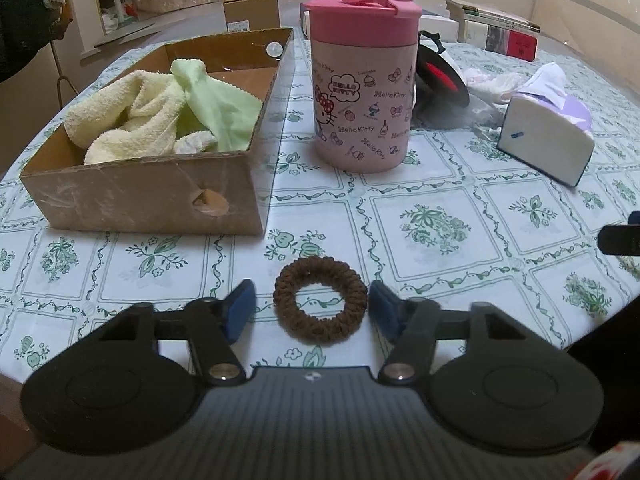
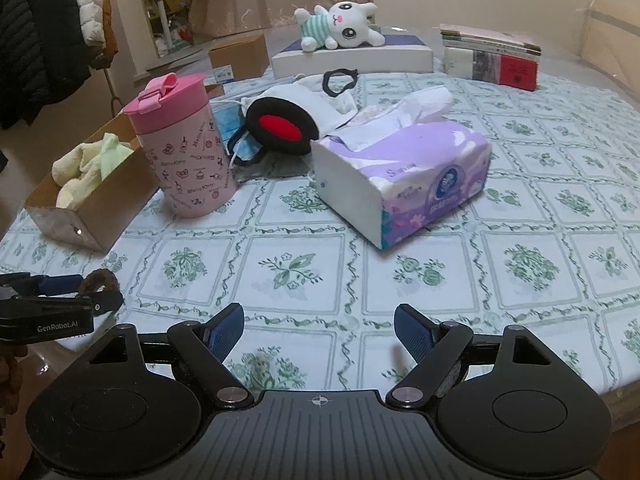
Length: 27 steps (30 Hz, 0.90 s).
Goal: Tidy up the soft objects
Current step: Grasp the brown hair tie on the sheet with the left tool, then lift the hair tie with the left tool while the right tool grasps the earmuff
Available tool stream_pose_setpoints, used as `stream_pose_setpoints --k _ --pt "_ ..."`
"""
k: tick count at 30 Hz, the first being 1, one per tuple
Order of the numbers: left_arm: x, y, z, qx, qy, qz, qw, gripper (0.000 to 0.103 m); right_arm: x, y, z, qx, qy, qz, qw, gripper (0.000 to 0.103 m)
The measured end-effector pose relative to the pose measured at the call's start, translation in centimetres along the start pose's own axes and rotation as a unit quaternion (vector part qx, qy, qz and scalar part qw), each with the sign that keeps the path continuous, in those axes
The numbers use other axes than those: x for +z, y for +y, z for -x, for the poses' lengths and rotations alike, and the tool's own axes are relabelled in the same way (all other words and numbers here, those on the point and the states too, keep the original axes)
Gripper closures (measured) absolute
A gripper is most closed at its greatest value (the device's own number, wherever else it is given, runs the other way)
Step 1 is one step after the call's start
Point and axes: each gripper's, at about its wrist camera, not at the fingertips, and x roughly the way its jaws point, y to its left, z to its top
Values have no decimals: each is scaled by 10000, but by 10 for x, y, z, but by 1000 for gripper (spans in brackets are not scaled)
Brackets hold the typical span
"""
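A brown scrunchie (image 1: 320,300) lies flat on the tablecloth between the open fingers of my left gripper (image 1: 314,304); the pads stand just outside it on either side. It also shows in the right wrist view (image 2: 98,280), beside the left gripper (image 2: 86,294). A cardboard box (image 1: 140,196) at the left holds a cream towel (image 1: 124,120) and a green cloth (image 1: 216,108). My right gripper (image 2: 319,330) is open and empty above the table's near edge. A black-and-red soft item (image 2: 280,126), a blue face mask (image 2: 230,128) and white cloths (image 2: 320,96) lie behind the cup.
A pink Hello Kitty cup (image 1: 362,84) stands right of the box. A purple tissue pack (image 2: 404,176) lies mid-table. A white bunny plush (image 2: 340,26) rests on a flat box (image 2: 352,58) at the back. Books (image 2: 490,56) are stacked at the back right.
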Motion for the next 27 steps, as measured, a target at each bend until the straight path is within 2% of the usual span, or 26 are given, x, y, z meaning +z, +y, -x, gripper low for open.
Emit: stream_pose_setpoints --k 3,7,9,11,20,27 --pt "0 0 0 -42 4 -32 10000 57 3 3 -4 48 2 31 10000 21" --pt "0 -1 1 -68 8 -114 9999 64 4 6 -4 92 -13 69 9999 21" --pt "0 -2 2 -109 18 -122 9999 77 5 7 -3 108 -26 73 9999 21" --pt "1 -3 3 -125 23 -122 9998 84 5 7 -2 112 -44 75 9999 21" --pt "9 -10 22 -301 -161 -146 9993 87 9 7 8 154 -173 96 9997 21" --pt "33 -21 43 -684 -451 -273 9963 87 19 11 13 227 -349 341 9986 21"
